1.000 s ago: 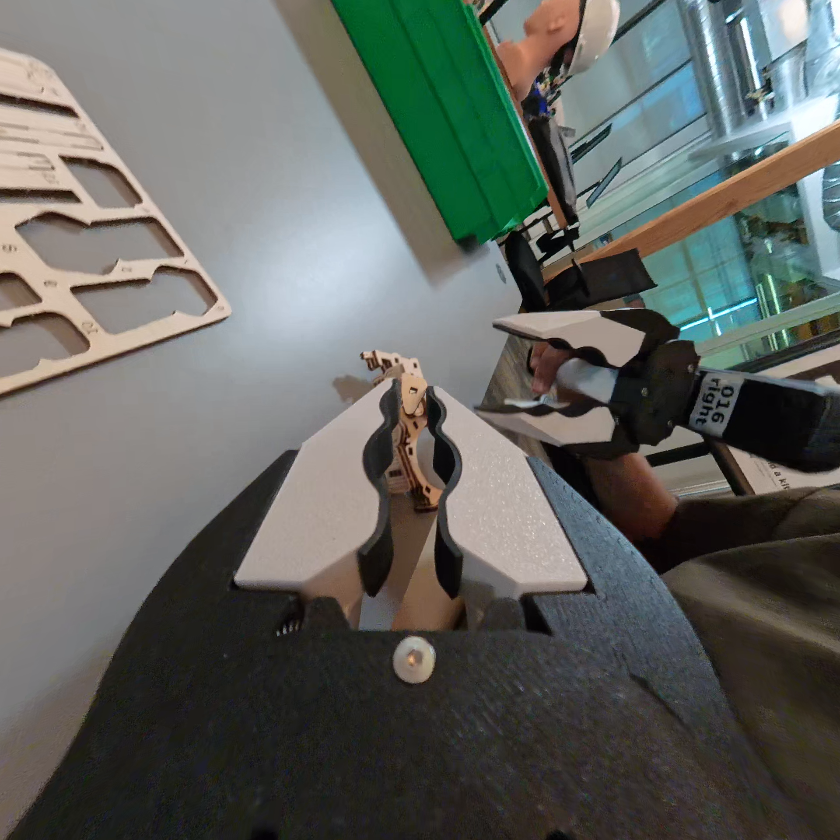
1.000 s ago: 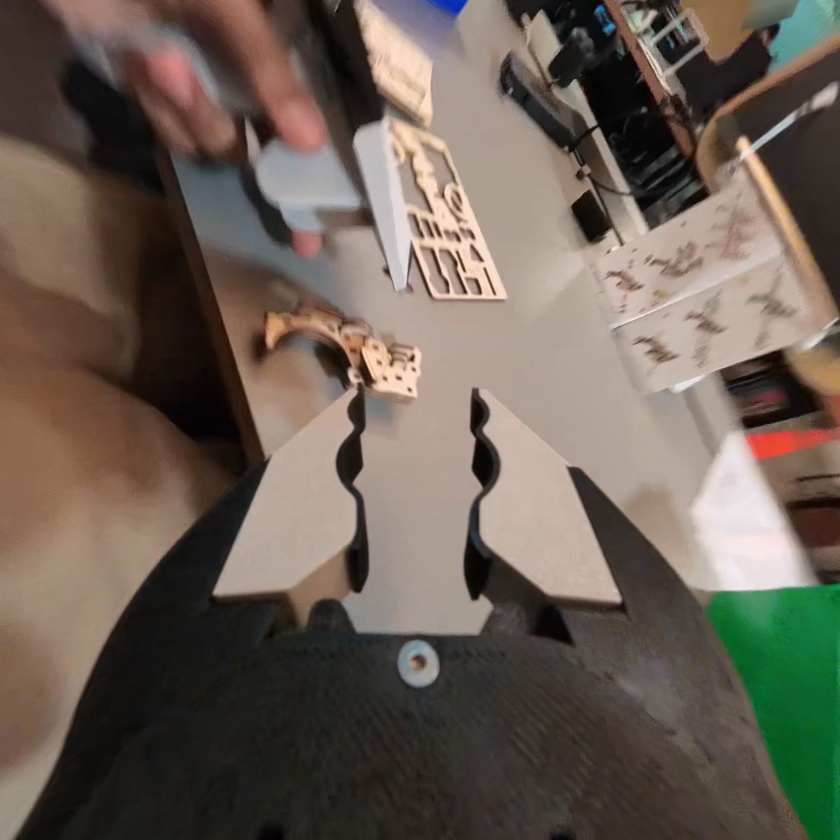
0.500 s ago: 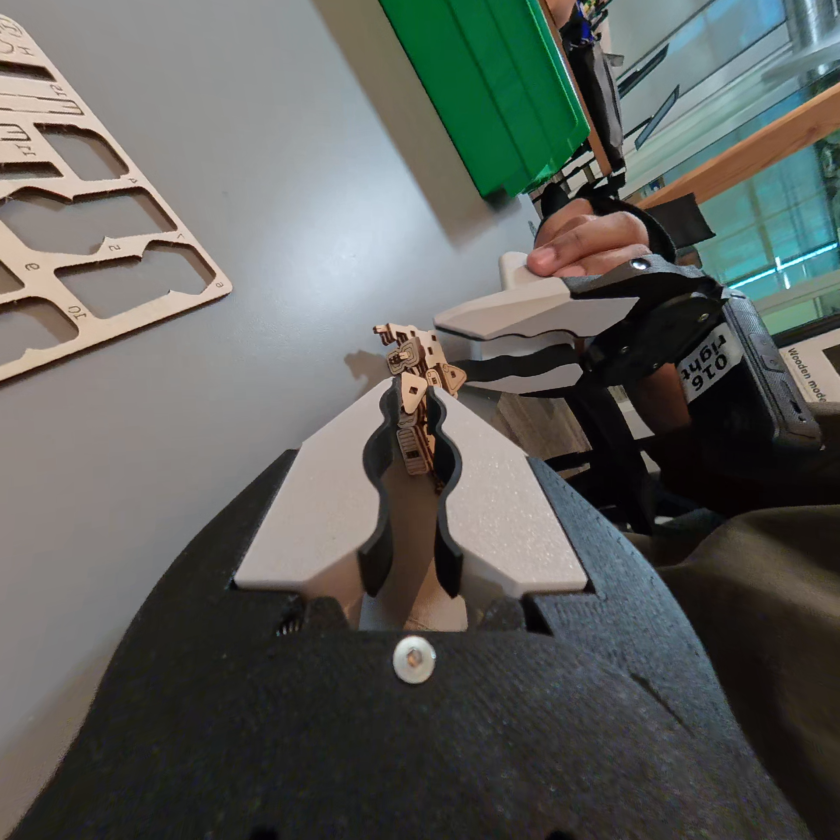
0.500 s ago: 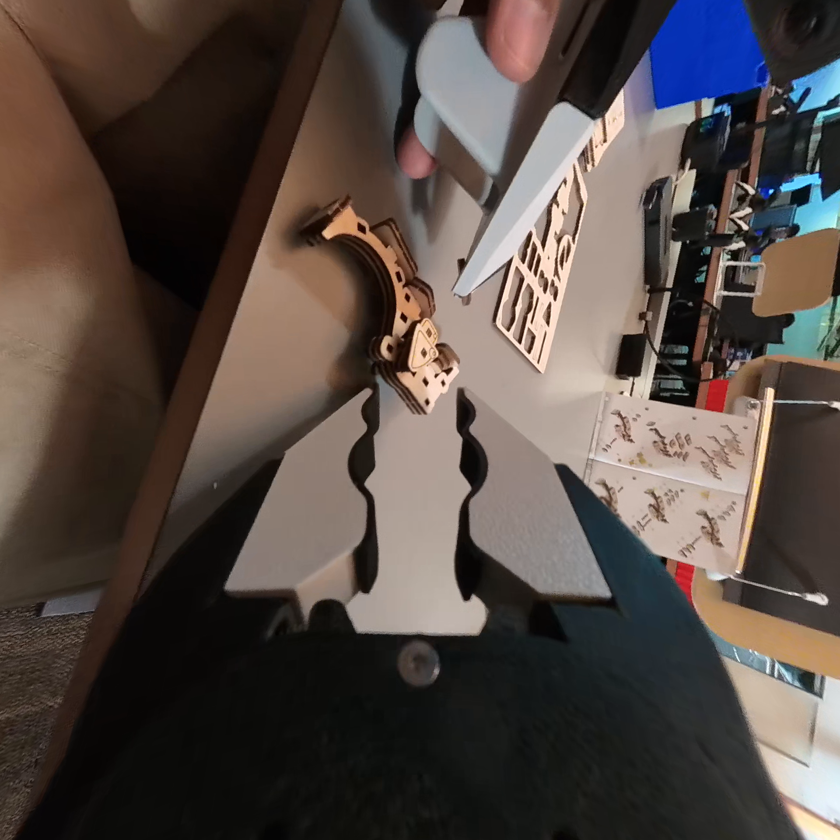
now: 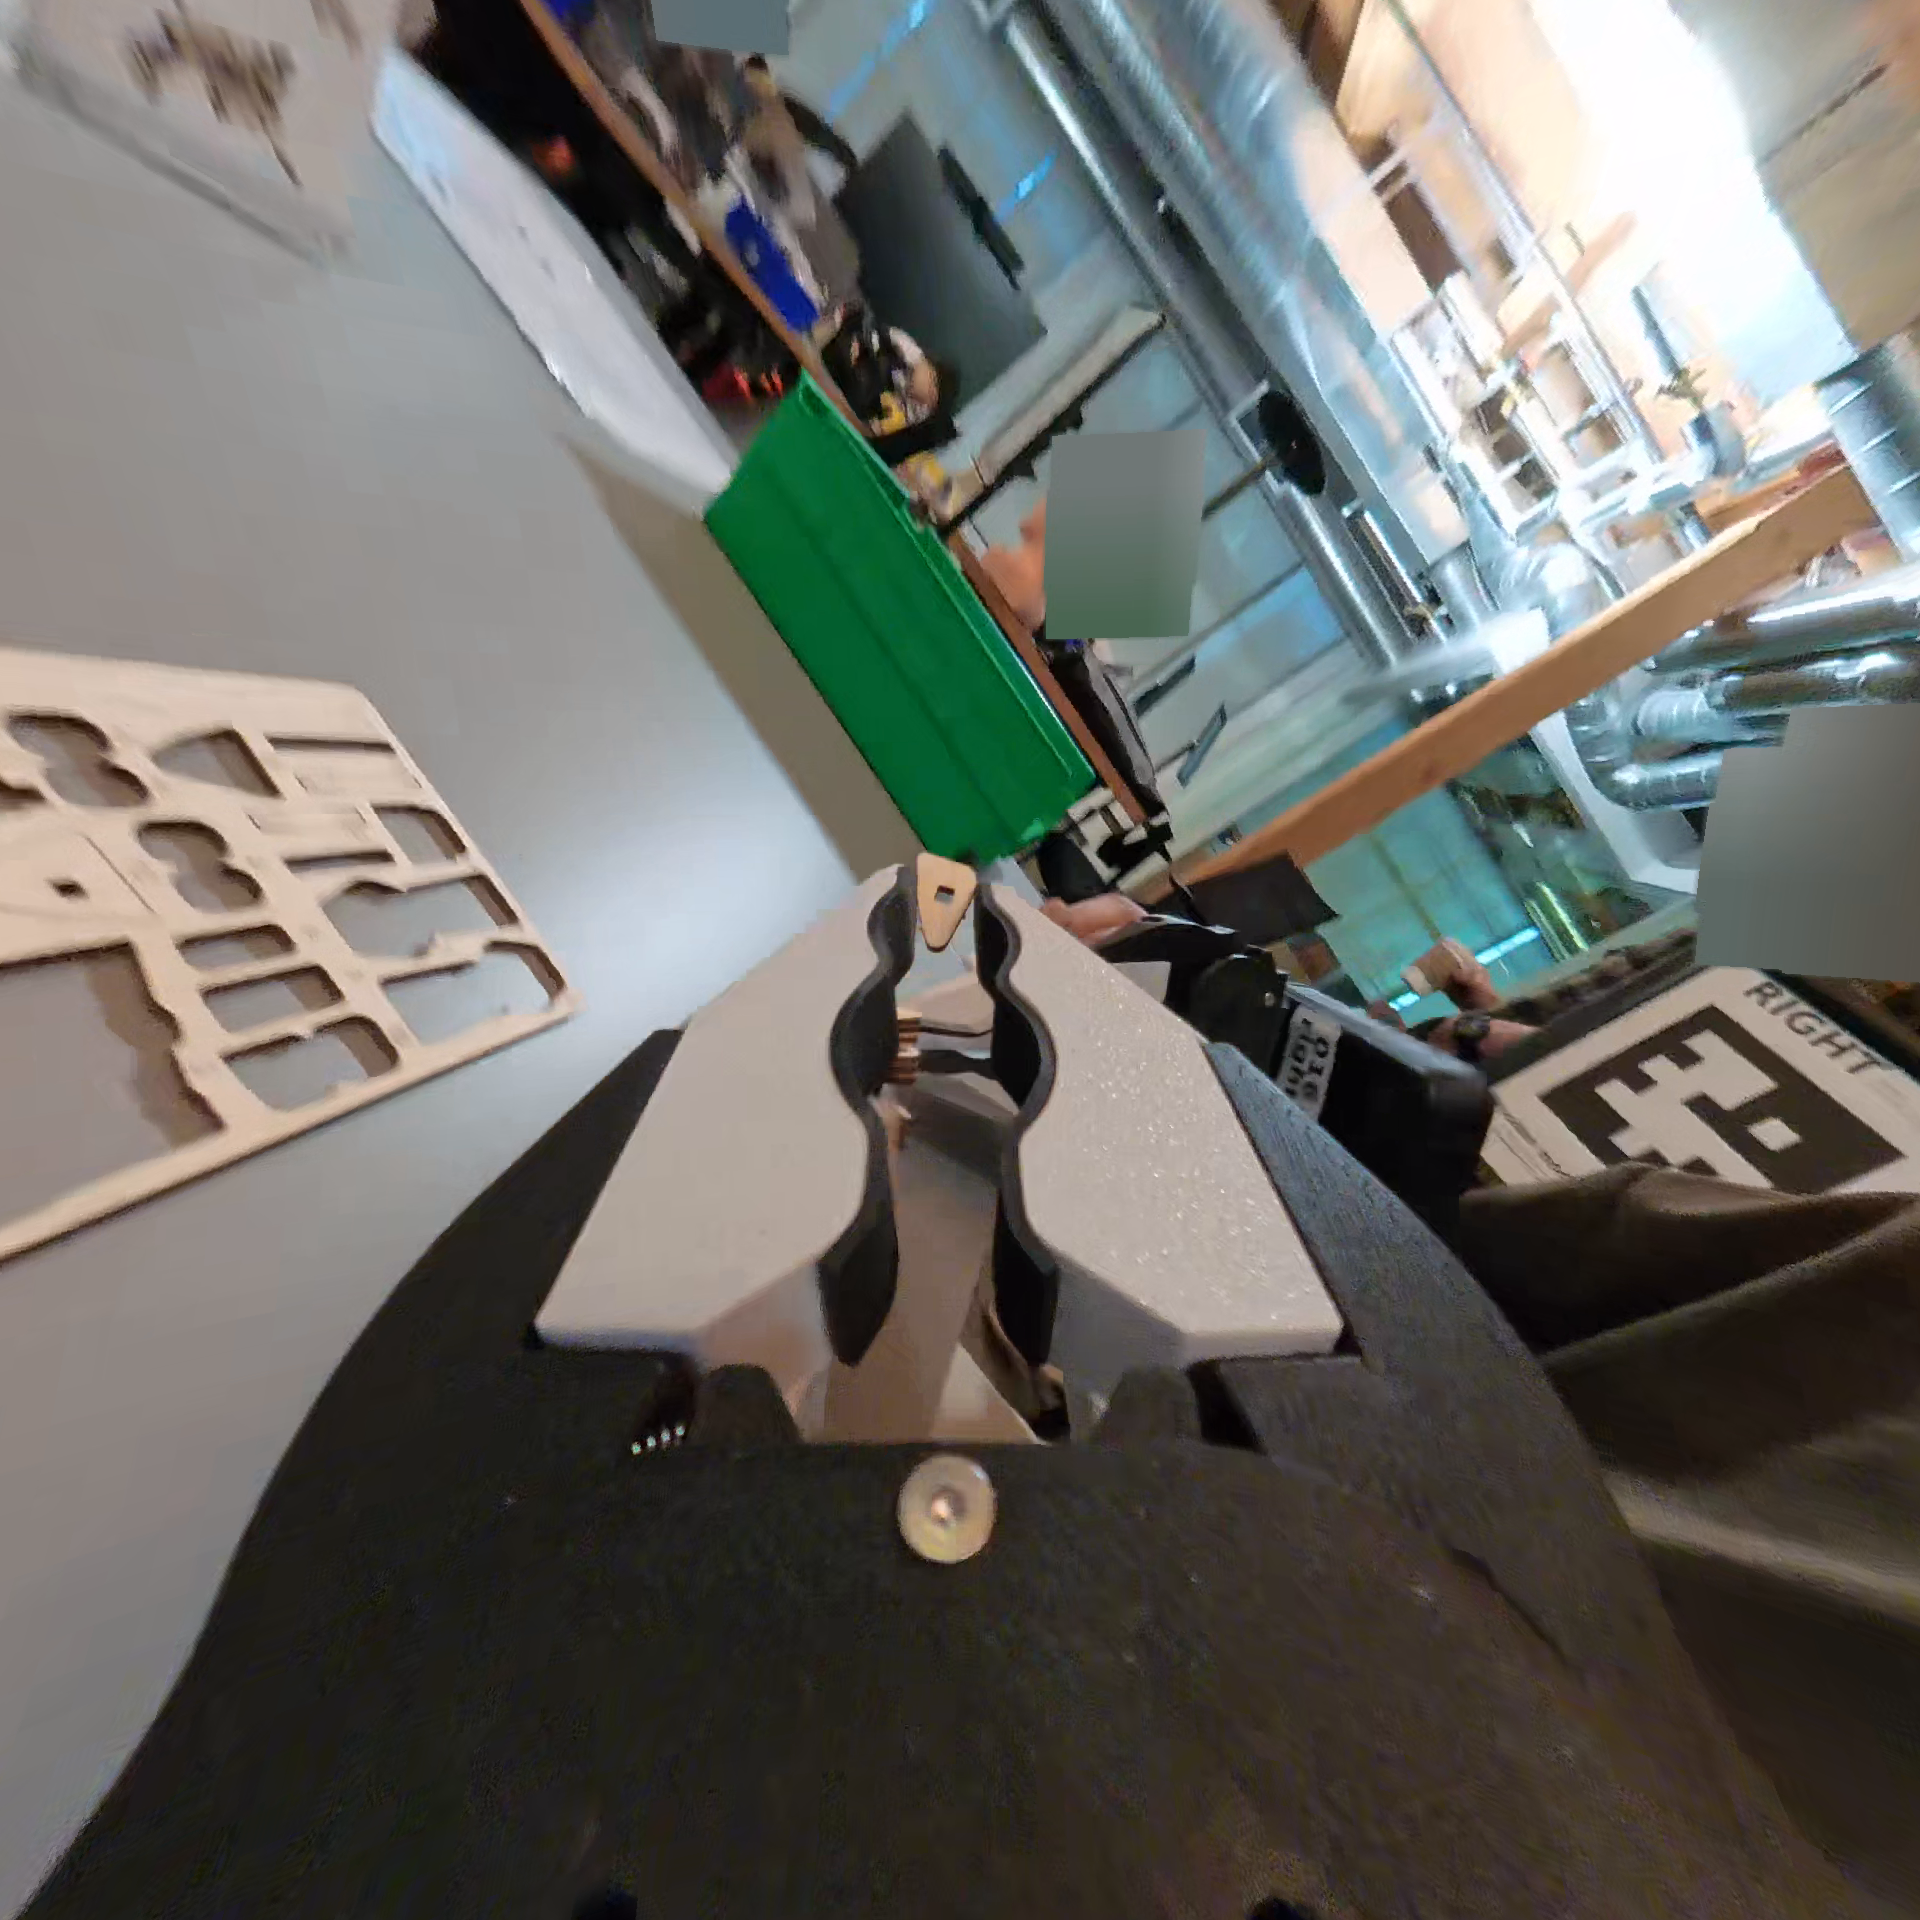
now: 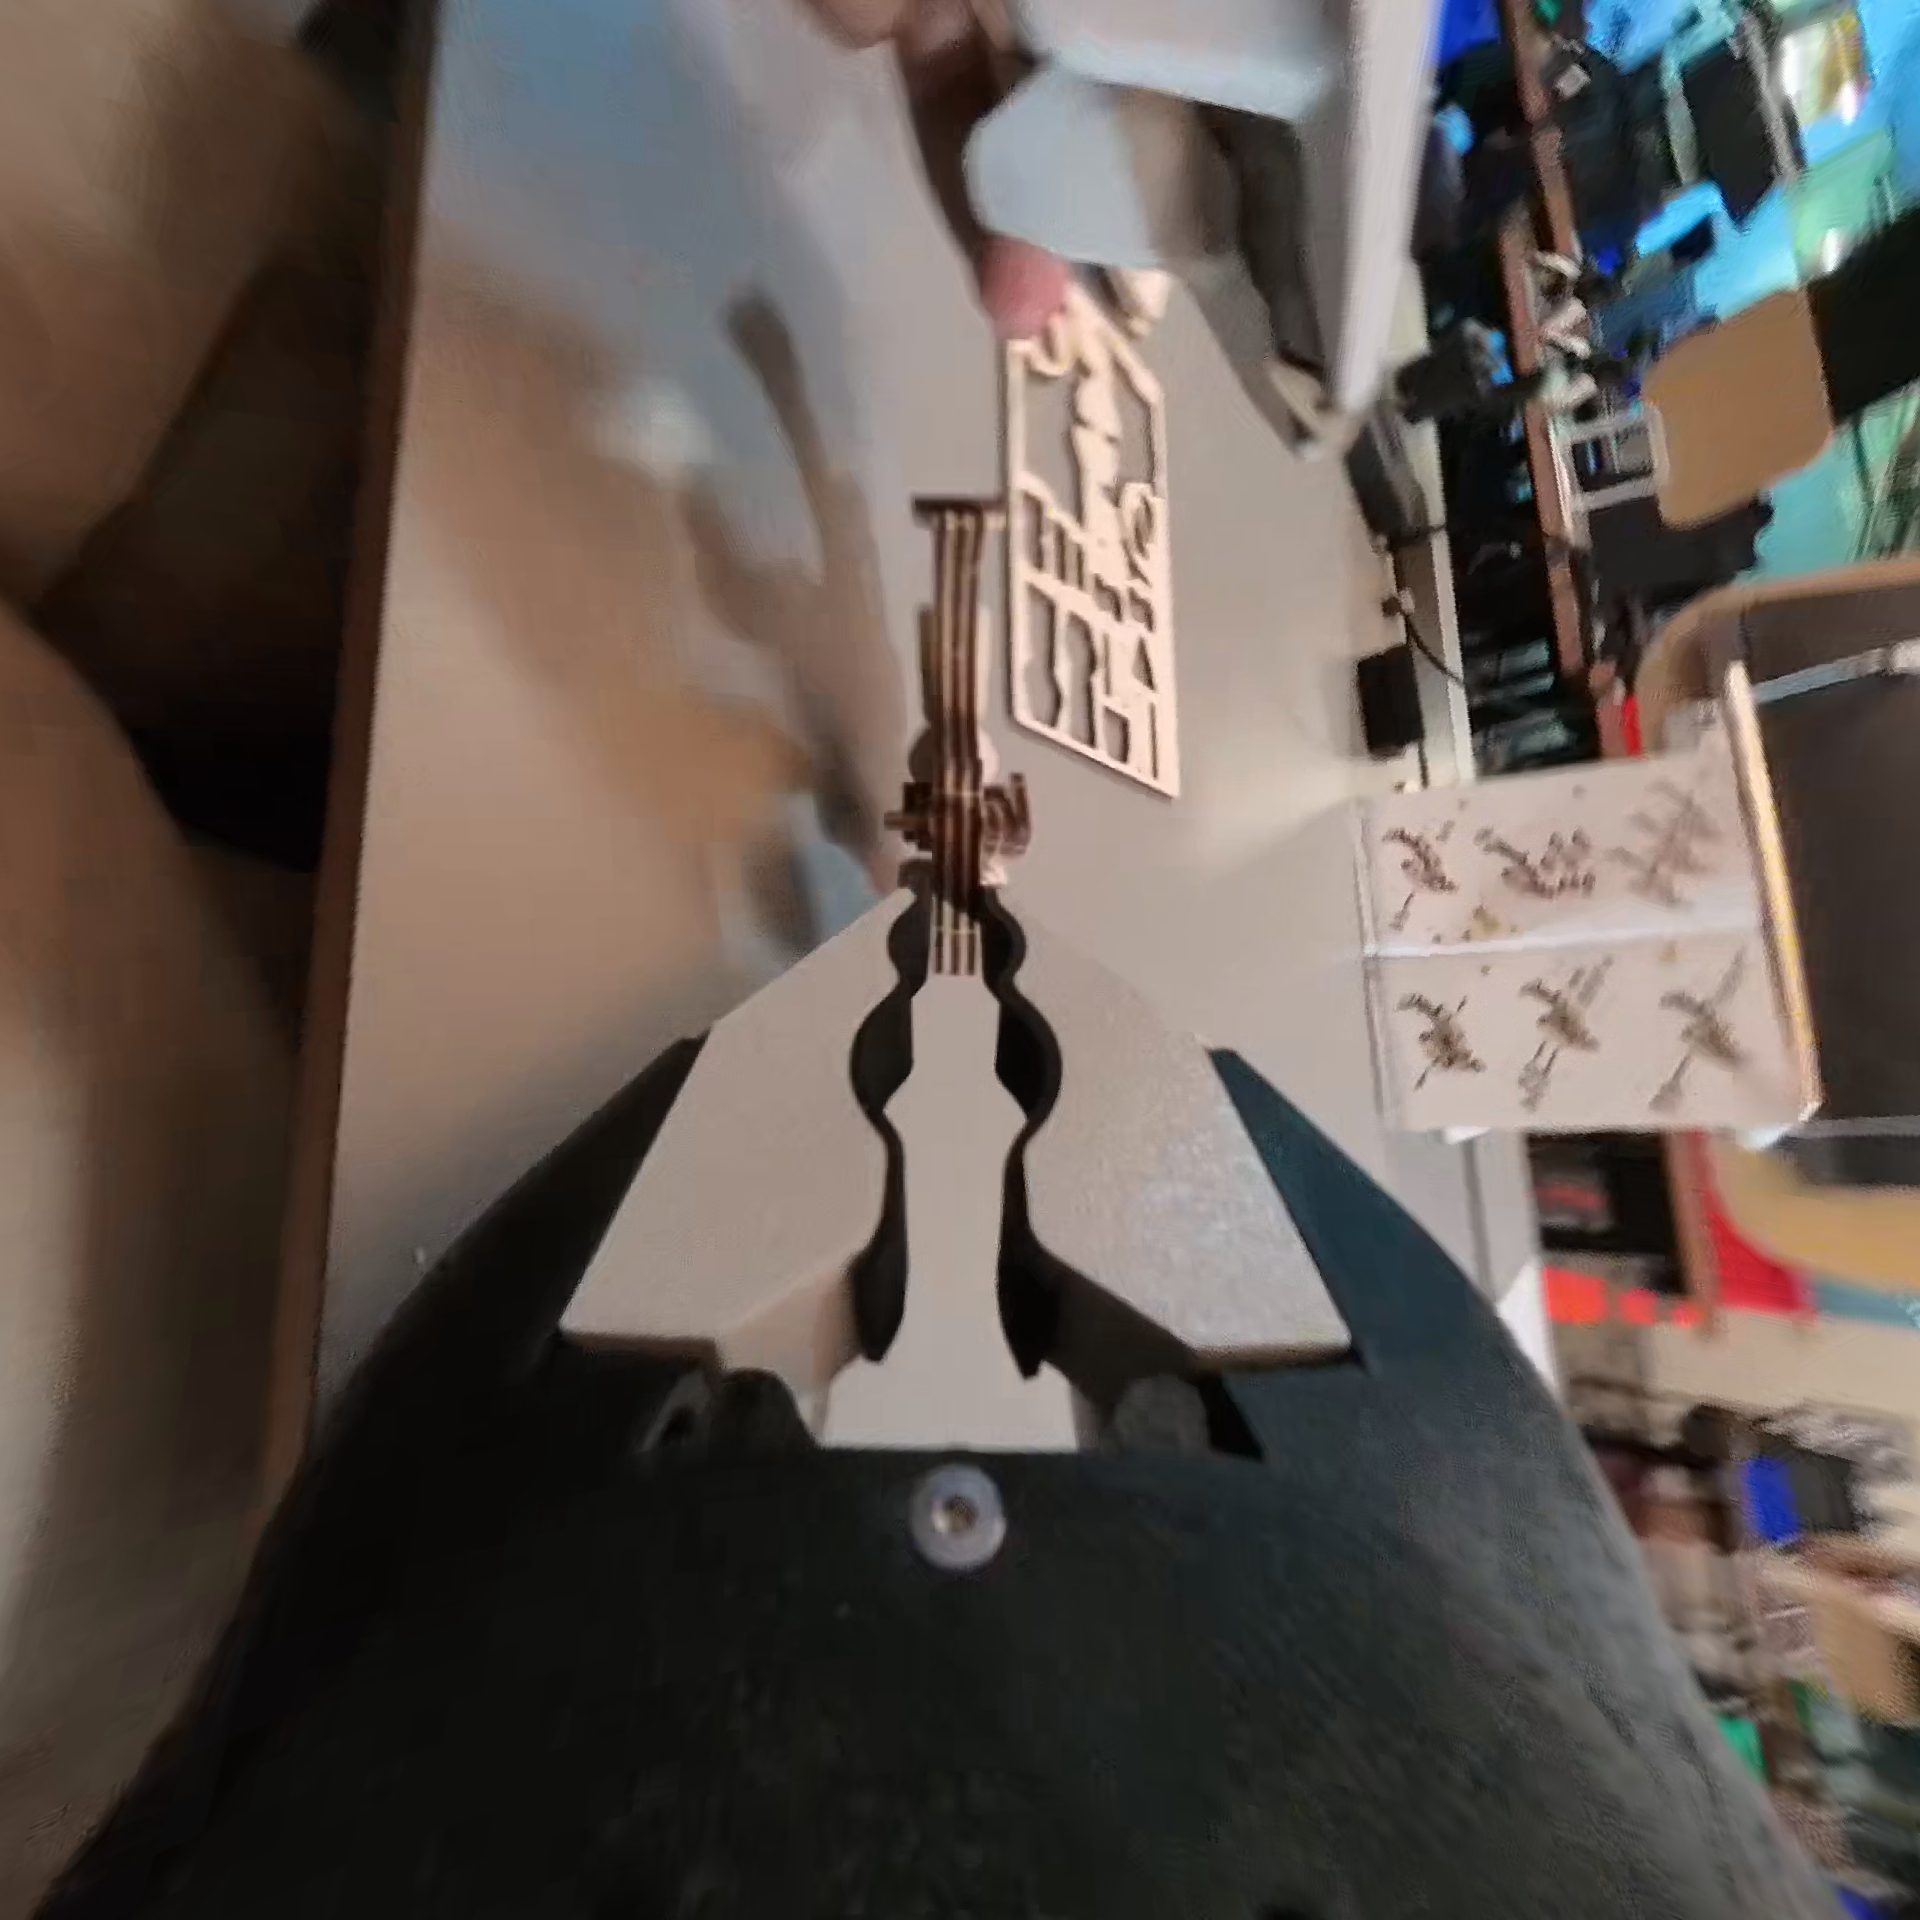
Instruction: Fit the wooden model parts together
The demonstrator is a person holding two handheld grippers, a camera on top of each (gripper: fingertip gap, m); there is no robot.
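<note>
While my left tool [image 5: 943, 914] pinches a small triangular wooden piece [image 5: 941, 907] at its tips, my right tool [image 6: 958, 940] clamps the layered wooden model [image 6: 958, 800] edge-on. Punched-out part sheet [image 5: 260, 935]: flat on grey table [image 5: 312, 499].

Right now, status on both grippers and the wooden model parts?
Left gripper shut on small triangular piece. Right gripper shut on layered wooden assembly. Join cannot be confirmed. Cut-out sheet lies aside, clear of both.

Marker card [image 5: 1704, 1101], gripper sticker [image 5: 1301, 1060]: txt withheld
</note>
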